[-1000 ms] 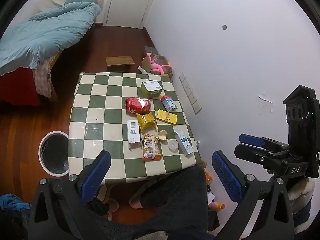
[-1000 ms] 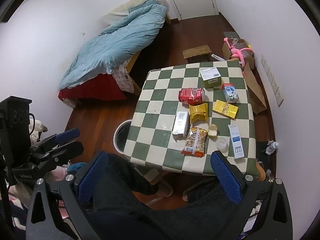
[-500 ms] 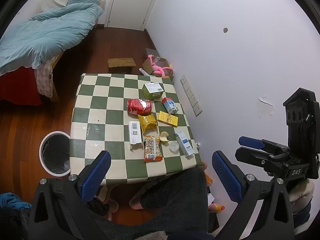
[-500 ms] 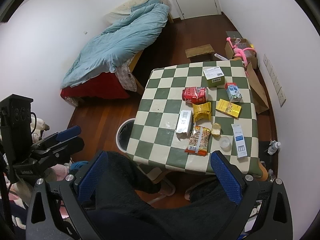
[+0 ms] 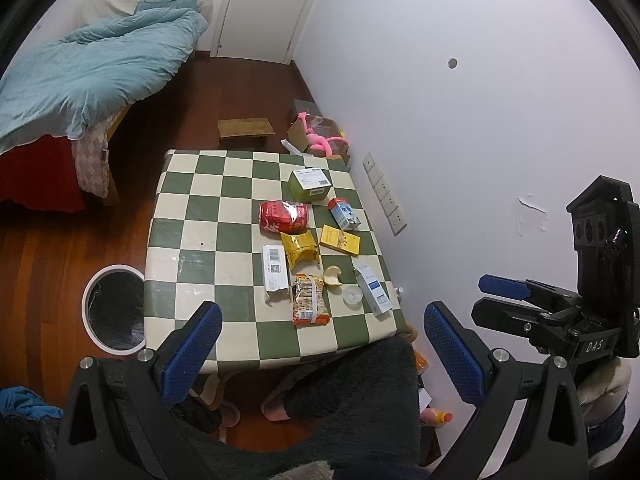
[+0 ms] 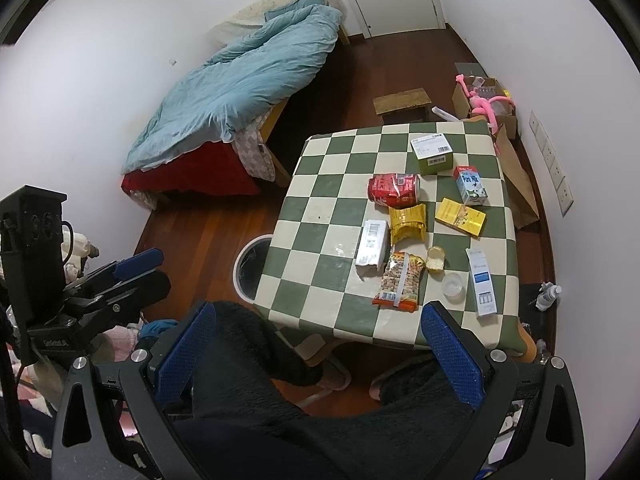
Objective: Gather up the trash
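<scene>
Trash lies on a green-and-cream checkered table (image 5: 192,216) (image 6: 320,208): a crushed red can (image 5: 283,217) (image 6: 394,189), a yellow wrapper (image 5: 300,249) (image 6: 408,222), a snack packet (image 5: 308,298) (image 6: 400,280), a white barcode box (image 5: 274,274) (image 6: 372,242), a milk carton (image 5: 344,214) (image 6: 472,185), a yellow box (image 5: 340,240) (image 6: 460,217), a green box (image 5: 310,184) (image 6: 434,154) and a blue-white box (image 5: 372,288) (image 6: 482,282). My left gripper (image 5: 320,350) and right gripper (image 6: 316,344) are open, empty, high above the near table edge.
A white-rimmed trash bin (image 5: 114,310) (image 6: 250,268) stands on the floor left of the table. A bed with a blue duvet (image 5: 88,64) (image 6: 248,80) is at the back left. A small wooden stool (image 5: 245,128) and a box with a pink toy (image 5: 320,138) lie behind the table.
Both grippers have risen and drawn back a little, so the table looks slightly smaller. Nothing on the table has moved.
</scene>
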